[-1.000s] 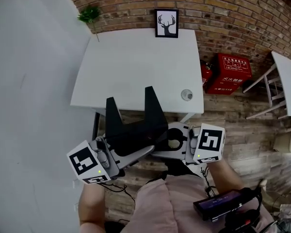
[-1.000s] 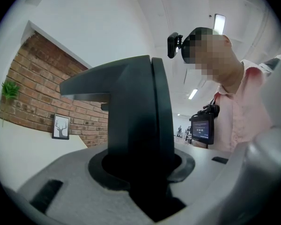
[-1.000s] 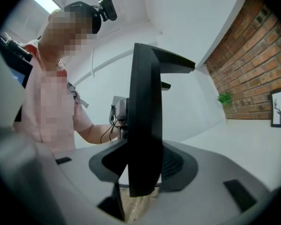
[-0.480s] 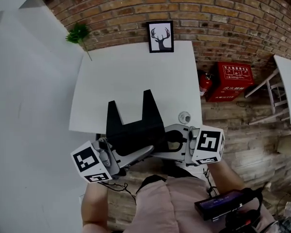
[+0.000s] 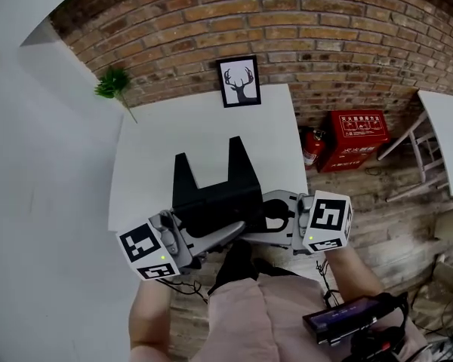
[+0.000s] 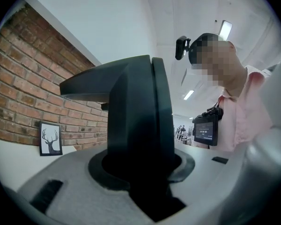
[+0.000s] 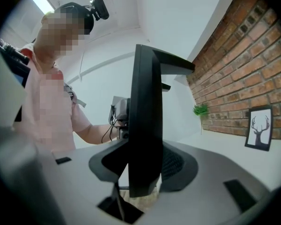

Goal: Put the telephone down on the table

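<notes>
The telephone [image 5: 215, 193] is a black angular body with two upright prongs, held level between both grippers over the near edge of the white table [image 5: 155, 153]. From the left, my left gripper [image 5: 220, 234] is shut on its lower edge. From the right, my right gripper [image 5: 263, 219] is shut on its other side. In the left gripper view the telephone [image 6: 138, 125] fills the gap between the grey jaws of the left gripper [image 6: 145, 177]. The right gripper view shows the telephone [image 7: 145, 125] edge-on, clamped by the right gripper [image 7: 140, 175]. I cannot tell whether it touches the table.
A framed deer picture [image 5: 238, 81] leans on the brick wall at the table's far edge. A small green plant [image 5: 113, 85] stands at its far left corner. A red extinguisher box [image 5: 359, 136] and an extinguisher [image 5: 310, 148] sit on the floor to the right.
Both grippers have carried the telephone forward, from in front of the table to over its near edge. The table and picture now sit lower in the head view. The grips look unchanged.
</notes>
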A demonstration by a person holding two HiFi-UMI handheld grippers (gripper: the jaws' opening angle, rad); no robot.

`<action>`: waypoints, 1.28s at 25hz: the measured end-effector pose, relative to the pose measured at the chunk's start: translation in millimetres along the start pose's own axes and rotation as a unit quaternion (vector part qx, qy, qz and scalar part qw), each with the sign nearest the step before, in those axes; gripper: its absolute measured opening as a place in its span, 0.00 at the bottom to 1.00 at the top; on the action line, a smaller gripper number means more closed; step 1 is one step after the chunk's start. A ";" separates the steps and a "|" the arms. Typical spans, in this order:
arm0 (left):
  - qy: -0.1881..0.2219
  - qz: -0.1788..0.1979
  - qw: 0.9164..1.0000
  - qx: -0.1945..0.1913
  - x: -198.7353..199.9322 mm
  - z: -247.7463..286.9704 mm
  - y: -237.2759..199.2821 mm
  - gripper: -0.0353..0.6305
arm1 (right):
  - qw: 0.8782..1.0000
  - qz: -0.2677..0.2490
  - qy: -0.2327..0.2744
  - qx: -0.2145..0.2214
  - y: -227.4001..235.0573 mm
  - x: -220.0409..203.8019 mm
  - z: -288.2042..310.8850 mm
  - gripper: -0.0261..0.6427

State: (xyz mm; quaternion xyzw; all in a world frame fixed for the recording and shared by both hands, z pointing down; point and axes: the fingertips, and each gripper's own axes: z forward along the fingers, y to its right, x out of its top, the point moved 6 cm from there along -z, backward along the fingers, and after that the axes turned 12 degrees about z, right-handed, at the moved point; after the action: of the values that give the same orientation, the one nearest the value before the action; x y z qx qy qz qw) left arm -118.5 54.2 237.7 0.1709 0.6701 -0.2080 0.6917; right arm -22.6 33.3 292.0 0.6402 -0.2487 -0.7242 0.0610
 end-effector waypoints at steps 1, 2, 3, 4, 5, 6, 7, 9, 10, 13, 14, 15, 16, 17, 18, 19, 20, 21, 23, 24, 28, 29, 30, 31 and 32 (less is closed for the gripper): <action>0.000 -0.001 1.000 -0.004 -0.8 2.5 -5.3 0.30 | 1.000 0.001 0.001 -0.004 4.9 1.3 -1.0 0.31; 0.001 -0.003 1.000 -0.007 -1.7 4.9 -11.6 0.30 | 1.000 0.002 0.002 -0.007 10.6 2.9 -1.7 0.31; 0.001 -0.005 1.000 -0.010 -2.8 7.2 -18.6 0.30 | 1.000 0.003 0.002 -0.011 17.0 4.5 -2.2 0.31; 0.002 -0.007 1.000 -0.013 -4.1 9.8 -26.3 0.30 | 1.000 0.005 0.002 -0.014 24.2 6.2 -2.6 0.31; 0.002 -0.009 1.000 -0.016 -5.8 12.4 -34.6 0.30 | 1.000 0.007 0.002 -0.018 32.2 7.8 -2.9 0.31; 0.001 -0.011 1.000 -0.020 -7.9 15.2 -43.7 0.30 | 1.000 0.010 0.003 -0.022 40.8 9.5 -3.1 0.31; 0.001 -0.015 1.000 -0.024 -10.6 18.0 -53.5 0.30 | 1.000 0.013 0.004 -0.026 50.0 10.8 -3.1 0.31; -0.001 -0.025 0.999 -0.034 -17.3 24.2 -73.0 0.30 | 0.999 0.025 0.006 -0.037 68.1 12.1 -3.2 0.31; -0.001 -0.031 0.999 -0.039 -20.8 27.8 -82.3 0.30 | 0.999 0.031 0.007 -0.042 76.8 12.3 -3.9 0.31; 0.001 -0.046 0.997 -0.055 -28.6 39.5 -112.1 0.30 | 0.997 0.046 0.004 -0.057 104.8 17.0 -6.8 0.31; 0.002 -0.050 0.997 -0.059 -30.5 42.6 -122.7 0.30 | 0.997 0.050 0.003 -0.062 114.4 19.8 -6.9 0.31; 0.003 -0.054 0.996 -0.064 -32.1 45.0 -133.4 0.30 | 0.996 0.054 0.003 -0.066 123.9 22.7 -6.3 0.31; 0.004 -0.057 0.996 -0.069 -33.3 46.8 -144.4 0.30 | 0.996 0.058 0.004 -0.071 133.3 26.0 -5.0 0.31; 0.004 -0.060 0.996 -0.073 -33.7 48.2 -155.0 0.30 | 0.995 0.061 0.004 -0.075 142.2 29.8 -3.6 0.31; 0.006 -0.063 0.995 -0.078 -33.6 49.7 -164.9 0.30 | 0.995 0.064 0.005 -0.079 150.0 33.8 -2.5 0.31; 0.006 -0.064 0.994 -0.083 -33.0 51.6 -173.7 0.30 | 0.994 0.065 0.006 -0.082 156.9 37.7 -2.2 0.31; 0.006 -0.063 0.994 -0.088 -32.3 54.6 -181.3 0.30 | 0.994 0.066 0.007 -0.086 163.2 41.1 -3.0 0.31; 0.006 -0.062 0.994 -0.093 -31.7 58.7 -187.8 0.30 | 0.994 0.066 0.008 -0.090 169.0 44.1 -5.0 0.31; 0.006 -0.061 0.993 -0.099 -31.0 68.1 -196.1 0.30 | 0.993 0.069 0.008 -0.096 177.5 48.5 -11.5 0.31; 0.005 -0.062 0.993 -0.102 -30.5 72.5 -198.3 0.30 | 0.993 0.071 0.008 -0.098 180.0 50.0 -14.9 0.30; 0.009 -0.066 0.992 -0.103 -29.4 89.0 -206.8 0.30 | 0.992 0.075 0.003 -0.101 190.6 55.1 -29.2 0.30; 0.010 -0.068 0.992 -0.102 -30.9 92.8 -207.8 0.30 | 0.992 0.077 0.001 -0.101 192.9 54.6 -32.5 0.30; 0.010 -0.071 0.992 -0.102 -33.2 96.2 -208.7 0.30 | 0.992 0.079 0.000 -0.100 195.1 53.2 -35.4 0.30; 0.008 -0.074 0.992 -0.102 -35.8 99.2 -209.8 0.30 | 0.991 0.083 0.000 -0.100 197.5 51.2 -37.6 0.30; 0.006 -0.077 0.992 -0.103 -38.6 101.7 -211.2 0.30 | 0.991 0.088 0.001 -0.100 200.1 49.0 -39.2 0.30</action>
State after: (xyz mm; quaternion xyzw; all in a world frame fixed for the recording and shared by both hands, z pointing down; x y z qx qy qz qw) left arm -141.1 -176.5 289.6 0.0478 0.7032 -0.1901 0.6835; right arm -39.5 -171.6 333.5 0.6073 -0.2301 -0.7368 0.1880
